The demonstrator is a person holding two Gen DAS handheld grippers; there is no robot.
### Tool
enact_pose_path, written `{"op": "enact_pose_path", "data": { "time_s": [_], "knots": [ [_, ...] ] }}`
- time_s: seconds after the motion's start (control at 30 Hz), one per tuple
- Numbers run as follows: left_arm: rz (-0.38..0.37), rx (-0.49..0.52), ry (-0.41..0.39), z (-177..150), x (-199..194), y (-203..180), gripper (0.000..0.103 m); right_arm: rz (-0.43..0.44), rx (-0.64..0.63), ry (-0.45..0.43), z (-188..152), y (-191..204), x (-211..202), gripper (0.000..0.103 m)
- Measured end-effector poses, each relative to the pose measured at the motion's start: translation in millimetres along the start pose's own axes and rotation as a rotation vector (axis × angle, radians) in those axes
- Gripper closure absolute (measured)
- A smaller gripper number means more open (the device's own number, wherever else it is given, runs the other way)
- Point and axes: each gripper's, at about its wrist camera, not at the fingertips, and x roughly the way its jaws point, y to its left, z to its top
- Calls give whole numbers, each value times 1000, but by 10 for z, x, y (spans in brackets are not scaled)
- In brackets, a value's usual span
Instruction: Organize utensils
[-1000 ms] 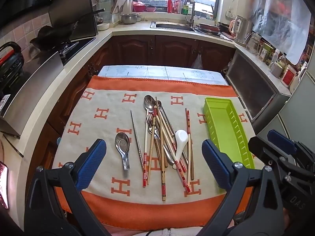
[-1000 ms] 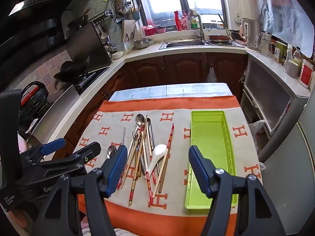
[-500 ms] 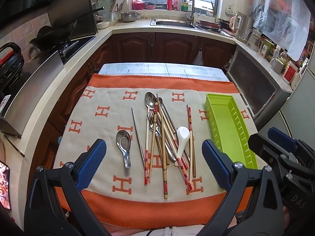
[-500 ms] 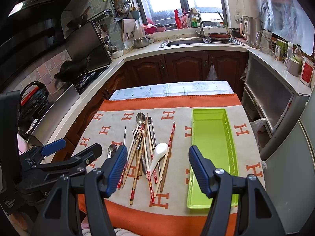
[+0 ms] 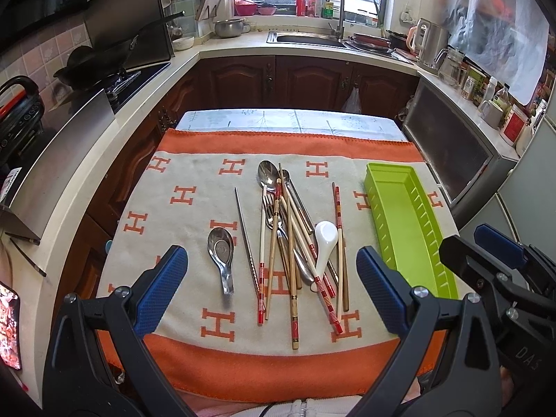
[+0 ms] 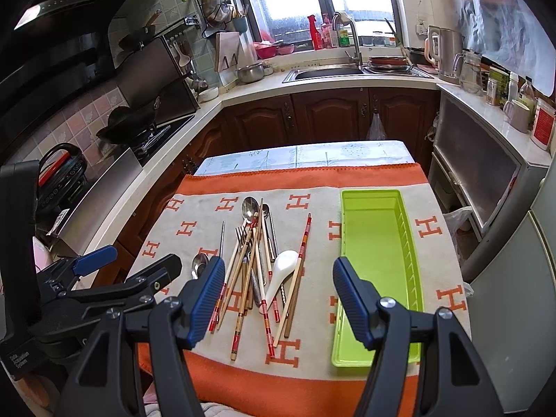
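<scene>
A heap of chopsticks [image 5: 290, 243], forks and long metal spoons lies mid-cloth, with a white ceramic spoon [image 5: 325, 243] on its right side. A short steel spoon [image 5: 221, 253] and a thin metal chopstick [image 5: 245, 232] lie apart to the left. An empty lime-green tray [image 5: 410, 222] sits right of the heap. My left gripper [image 5: 271, 288] hangs open above the near cloth edge, holding nothing. My right gripper [image 6: 278, 299] is open too, over the heap [image 6: 257, 264] and white spoon [image 6: 281, 267], left of the tray [image 6: 377, 260]. Each gripper shows at the edge of the other's view.
An orange and beige cloth [image 5: 194, 194] covers the small table. Dark wood cabinets [image 5: 305, 80] and a counter with a sink [image 5: 305, 39] stand behind. A stove with a wok [image 5: 100, 66] is at the left, a metal cabinet [image 5: 455, 153] at the right.
Both views have risen and pulled back slightly, so the utensils and tray sit a little lower in frame. Nothing on the cloth has moved; both grippers stay open.
</scene>
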Motion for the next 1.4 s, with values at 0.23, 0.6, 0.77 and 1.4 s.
{"op": "enact_pose_path", "data": {
  "time_s": [0.23, 0.6, 0.77, 1.4],
  "knots": [
    [1, 1, 0, -4, 0, -6, 6, 0, 1, -1, -5, 0, 4, 38],
    [1, 0, 2, -21, -1, 6, 6, 0, 1, 0, -9, -1, 14, 38],
    [1, 0, 4, -15, 2, 9, 6, -1, 3, 2, -6, 2, 4, 38],
    [2, -7, 8, -35, 12, 19, 6, -2, 6, 8, -65, 68, 31, 38]
  ]
}}
